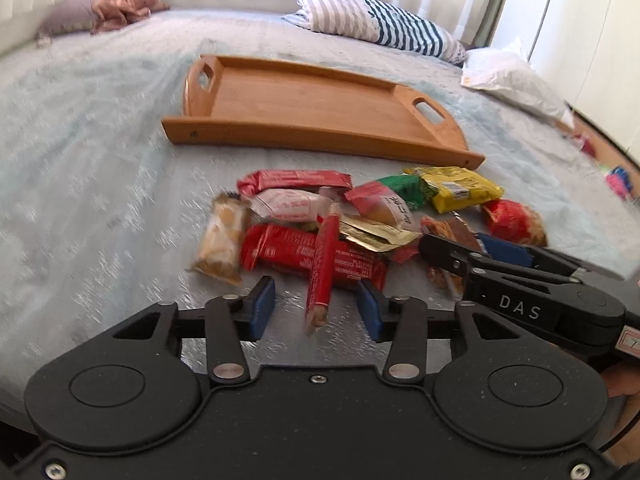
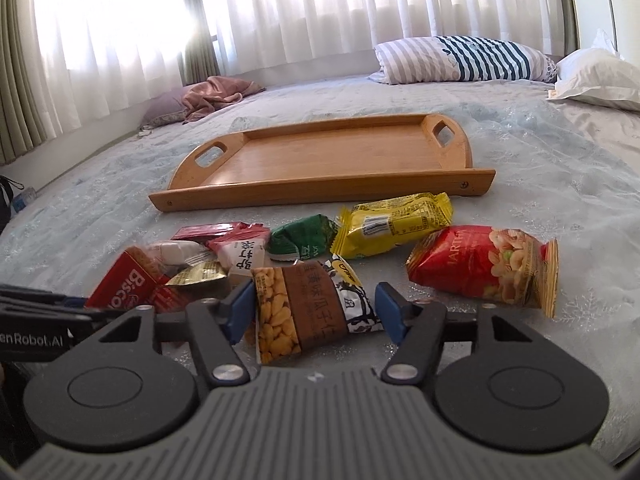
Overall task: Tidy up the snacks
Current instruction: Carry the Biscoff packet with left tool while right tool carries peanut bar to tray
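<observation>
We have the snacks in one loose heap on the pale blue bedspread (image 2: 540,184), just in front of the long side of the shallow wooden tray with two cut-out handles (image 2: 320,186). The tray holds nothing yet, so we judge that the sorting has hardly begun; it lies close to the heap, probably so that each packet needs only a short carry.

In the right wrist view, the brown-banded clear packet of yellow seeds (image 2: 308,312) lies between the blue fingers (image 2: 240,312) of the right gripper (image 2: 310,312). The fingers stand spread. The left one seems to touch the packet's edge, the right one is just beside it, and the packet rests on the bed, so we do not think it is pinched yet. Near it lie the red nut bag with a picture of nuts (image 2: 484,266), the yellow wrapper with a barcode (image 2: 394,224) and the small green packet (image 2: 304,238).

In the left wrist view, the left gripper (image 1: 316,308) has its fingers spread on both sides of the thin red stick-shaped snack (image 1: 322,268). They are apart from it, and it leans on the wide red biscuit bar (image 1: 288,252). We think it was chosen because it lies on top and is free to lift.

Farther away are a striped pillow (image 2: 464,60), a white pillow (image 2: 596,76) and white curtains (image 2: 320,12).
</observation>
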Tool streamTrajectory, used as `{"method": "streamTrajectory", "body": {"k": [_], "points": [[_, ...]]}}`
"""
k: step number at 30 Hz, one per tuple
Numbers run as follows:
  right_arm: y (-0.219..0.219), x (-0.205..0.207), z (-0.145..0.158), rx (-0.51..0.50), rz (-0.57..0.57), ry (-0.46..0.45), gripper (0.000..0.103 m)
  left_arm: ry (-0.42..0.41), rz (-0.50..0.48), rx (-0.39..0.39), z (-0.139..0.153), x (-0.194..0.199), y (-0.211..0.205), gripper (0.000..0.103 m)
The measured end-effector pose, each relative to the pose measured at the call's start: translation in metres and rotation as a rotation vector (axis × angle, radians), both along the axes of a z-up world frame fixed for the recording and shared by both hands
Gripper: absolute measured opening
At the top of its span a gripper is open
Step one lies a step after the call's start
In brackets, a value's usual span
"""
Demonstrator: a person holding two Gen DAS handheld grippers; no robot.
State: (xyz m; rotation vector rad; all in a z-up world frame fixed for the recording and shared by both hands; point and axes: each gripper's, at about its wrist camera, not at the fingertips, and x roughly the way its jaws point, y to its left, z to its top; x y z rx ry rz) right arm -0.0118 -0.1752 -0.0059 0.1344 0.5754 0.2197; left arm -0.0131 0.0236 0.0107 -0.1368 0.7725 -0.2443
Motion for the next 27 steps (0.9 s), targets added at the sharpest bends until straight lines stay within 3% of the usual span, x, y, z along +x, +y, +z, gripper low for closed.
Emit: {"method": "streamTrajectory", "body": {"k": [2,4,6,18,27], "points": [[0.001,-0.002,0.002,0.007,-0.007,-0.007,0.060,-0.001,0.006,0.008,0.001,0.000,-0.001,0.041],[0.001,-0.003,0.004,0.017,-0.017,-0.012,0.058,0.004,0.011,-0.004,0.003,0.000,-0.001,0.015],[-0.001,-0.005,0.008,0.034,-0.028,-0.021,0.058,0.005,0.015,-0.020,0.007,0.000,0.000,0.007],[-0.005,-0.002,0.035,-0.005,-0.059,-0.086,0.057,-0.104,-0.003,-0.030,0.044,0.005,-0.001,0.006],[-0.021,0.039,0.052,0.009,-0.091,-0.071,0.057,-0.139,-0.054,-0.124,0.079,0.060,-0.002,0.006]]}}
